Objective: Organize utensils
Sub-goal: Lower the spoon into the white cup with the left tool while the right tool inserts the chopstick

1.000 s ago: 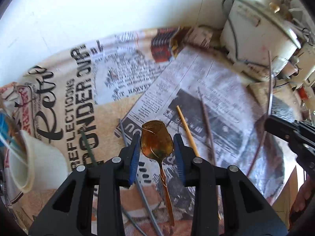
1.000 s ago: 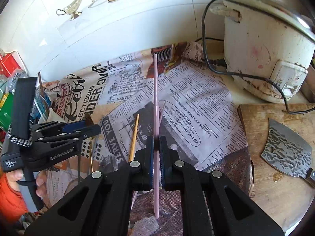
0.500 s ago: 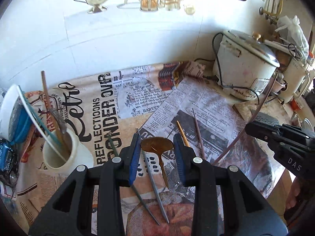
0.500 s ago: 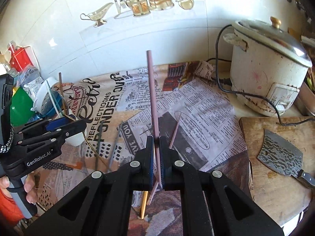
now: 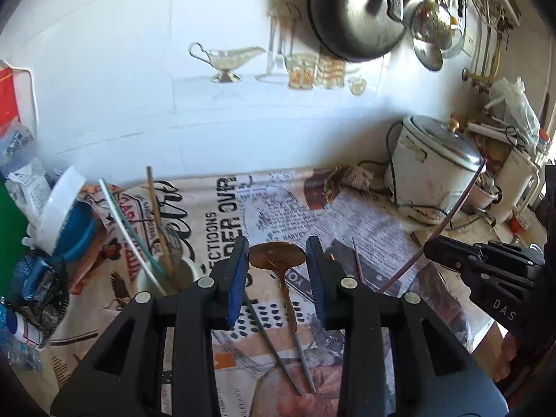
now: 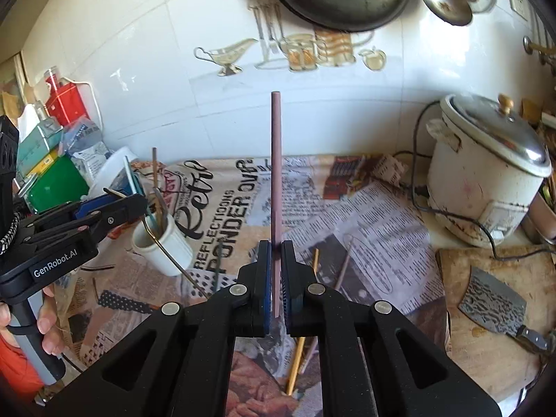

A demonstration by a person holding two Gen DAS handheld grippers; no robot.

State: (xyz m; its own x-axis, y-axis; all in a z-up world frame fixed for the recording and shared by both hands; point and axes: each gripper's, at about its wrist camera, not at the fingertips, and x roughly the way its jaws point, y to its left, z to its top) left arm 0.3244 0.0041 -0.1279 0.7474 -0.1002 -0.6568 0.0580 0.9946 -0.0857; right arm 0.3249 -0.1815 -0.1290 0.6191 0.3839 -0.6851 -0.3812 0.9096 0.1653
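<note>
A kitchen desk covered in overlapping newspaper sheets (image 6: 365, 222) sits against a white tiled wall (image 6: 139, 69), with pans and ladles hanging at twelve o'clock. A worn white rice cooker (image 6: 486, 173) stands at three o'clock, and a cleaver (image 6: 493, 307) lies on a wooden chopping board (image 6: 486, 347) at four o'clock.

The right gripper (image 6: 274, 278) has its jaws pressed together on a pink chopstick (image 6: 276, 173), held upright with its free end pointing to twelve o'clock, clear of the paper.

The left gripper (image 5: 276, 278) has its jaws spread. A golden spoon (image 5: 278, 260) sits between them, bowl forward and handle trailing toward six o'clock. The right view shows a thin golden handle hanging below that gripper, so the spoon seems lifted, though the left view does not show whether the jaws touch it.

A white utensil cup (image 6: 161, 243) stands at nine o'clock in the right view, just beside the left gripper, already holding several chopsticks and a fork. More chopsticks lie loose on the paper: a yellow chopstick (image 6: 305, 312) near six o'clock and two dark chopsticks (image 5: 278, 347) under the left gripper.

The step in hand appears to be carrying picked-up pieces to the cup. The next move likely calls for swinging the pink chopstick toward nine o'clock, lining its lower end over the cup mouth, and then letting go, while keeping clear of the left gripper crowding the same spot.
</note>
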